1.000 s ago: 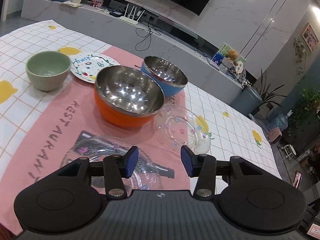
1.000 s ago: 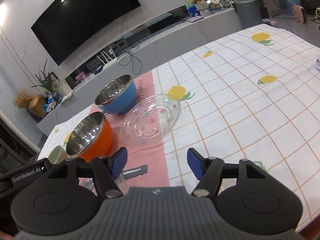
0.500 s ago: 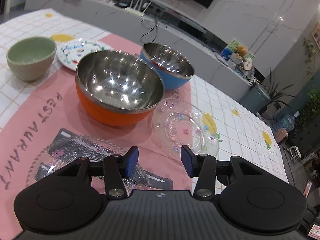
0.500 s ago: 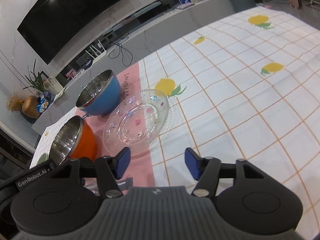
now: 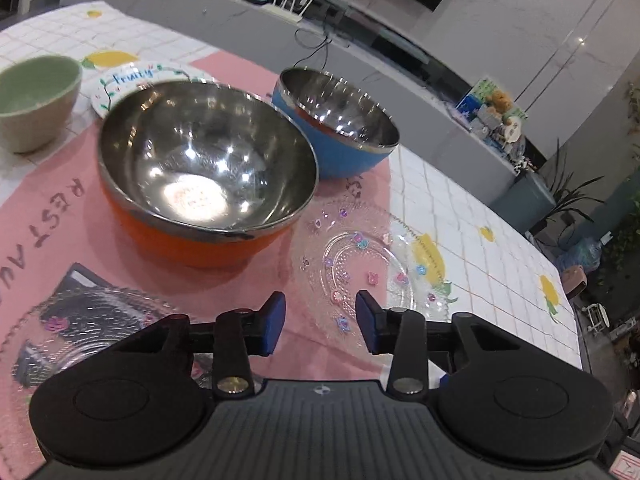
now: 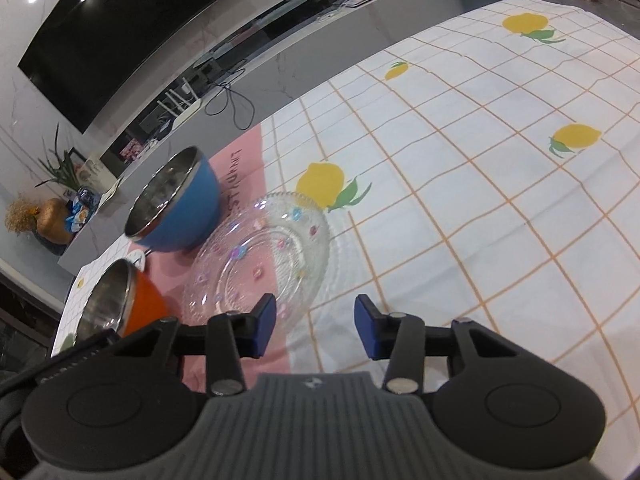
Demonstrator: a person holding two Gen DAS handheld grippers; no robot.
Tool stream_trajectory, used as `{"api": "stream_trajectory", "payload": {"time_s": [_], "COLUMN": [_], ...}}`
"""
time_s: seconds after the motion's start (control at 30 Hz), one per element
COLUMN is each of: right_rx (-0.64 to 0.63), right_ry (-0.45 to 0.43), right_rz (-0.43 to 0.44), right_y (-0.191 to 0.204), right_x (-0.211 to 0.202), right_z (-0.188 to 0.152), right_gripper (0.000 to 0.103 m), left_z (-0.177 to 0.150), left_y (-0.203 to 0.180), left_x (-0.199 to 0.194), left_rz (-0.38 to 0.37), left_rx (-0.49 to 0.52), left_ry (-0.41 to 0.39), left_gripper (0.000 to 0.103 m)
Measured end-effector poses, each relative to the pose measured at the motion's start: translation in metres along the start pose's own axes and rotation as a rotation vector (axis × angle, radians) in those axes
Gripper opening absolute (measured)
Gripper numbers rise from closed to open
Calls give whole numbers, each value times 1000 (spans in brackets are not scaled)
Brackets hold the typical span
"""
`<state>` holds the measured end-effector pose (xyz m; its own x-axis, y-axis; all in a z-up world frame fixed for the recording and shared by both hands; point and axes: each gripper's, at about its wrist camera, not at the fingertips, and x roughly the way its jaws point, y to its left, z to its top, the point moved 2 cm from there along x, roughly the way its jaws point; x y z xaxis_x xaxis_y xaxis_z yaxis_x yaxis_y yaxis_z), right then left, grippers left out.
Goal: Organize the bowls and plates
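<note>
- Left gripper (image 5: 320, 322): blue pads part-way apart and closing, nothing between them. It hangs over the pink mat (image 5: 280, 280) near the worktop's near edge, between two glass plates.
- Right gripper (image 6: 311, 326): same posture, jaws at a middling gap and closing, empty. Its left pad sits over the near rim of the flowered glass plate (image 6: 260, 256); I cannot tell whether it touches.
- Near edge, left side: a second clear glass plate (image 5: 88, 332) lies flat on the mat, partly hidden by the left gripper body.
- Just past it: orange bowl (image 5: 204, 184), steel-lined, upright, empty.
- Beside the orange bowl, toward the right: the flowered glass plate, flat, half on the mat and half on the lemon-print cloth (image 6: 480, 200).
- Farther back: blue bowl (image 5: 336, 128), steel-lined, tilted, close behind the orange one.
- Toward the far left corner: green bowl (image 5: 36, 100) and a white "Fruity" plate (image 5: 132, 80), partly hidden behind the orange bowl's rim.
- Progress, as I judge it: barely begun. Nothing is stacked; three bowls and three plates all lie separate. Nesting the bowls and piling the plates is all still to do. The flowered plate looks the likely first pick.
</note>
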<state>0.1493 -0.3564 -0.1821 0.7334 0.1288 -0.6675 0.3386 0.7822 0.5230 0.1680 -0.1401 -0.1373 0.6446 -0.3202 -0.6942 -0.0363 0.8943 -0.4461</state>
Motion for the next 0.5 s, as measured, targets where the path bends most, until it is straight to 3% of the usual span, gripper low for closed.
{"api": "stream_trajectory", "payload": {"time_s": [0.2,0.3,0.37,0.5], "right_rx": [54,54,75,99], "right_ry": [15,14,21,22], "right_rz": [15,13,35,69], "right_y": [-5,-6,-10,-13], "right_x": [12,16,17,18], "right_z": [6,8,9,9], "right_gripper": [28,16,13,6], "left_z": [2,4,5,6], "left_y": [-4,-5,-4,-1], "left_x": [20,24,25,24], "left_rz": [16,33,48,33], "left_rx": [6,21,29,12], "left_ry": [36,34,38,53], "left_gripper": [39,29,17,15]}}
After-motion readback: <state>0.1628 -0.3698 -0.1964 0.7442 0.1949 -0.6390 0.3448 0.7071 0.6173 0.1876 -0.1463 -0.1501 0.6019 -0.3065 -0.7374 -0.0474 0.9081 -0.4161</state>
